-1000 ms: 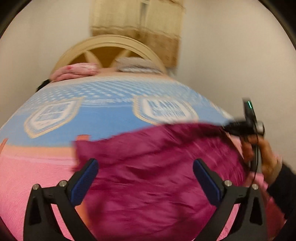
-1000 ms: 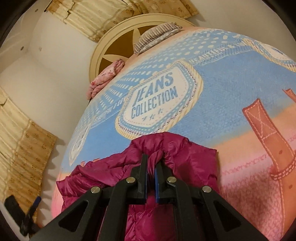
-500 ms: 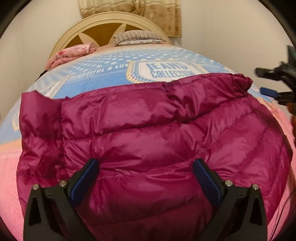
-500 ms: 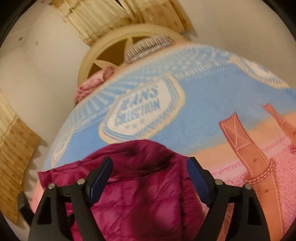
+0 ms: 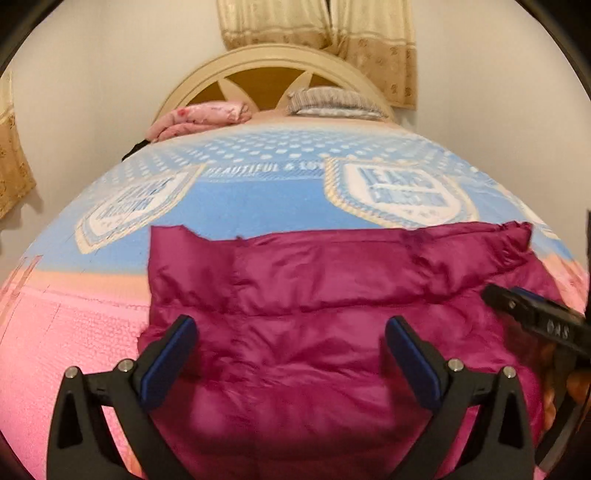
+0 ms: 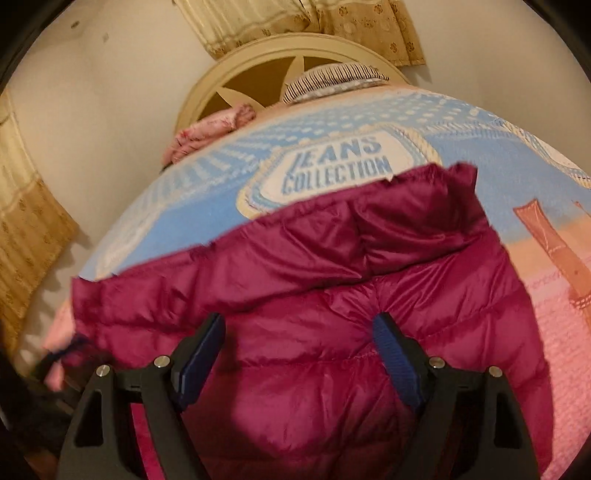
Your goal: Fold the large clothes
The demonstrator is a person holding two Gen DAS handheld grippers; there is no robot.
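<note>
On the bed: magenta puffer jacket (image 5: 332, 314) now spread flat.
Left tongs (image 5: 291, 354): wide open, empty.
Right tongs (image 6: 299, 350): released, empty; folding comes next.

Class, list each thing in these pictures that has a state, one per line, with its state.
Left tongs: open, holding nothing.
Right tongs: open, holding nothing.
Magenta puffer jacket: lying spread on the bed, released.
Blanket: spread flat over the bed.
Curtain: hanging behind the headboard.
</note>
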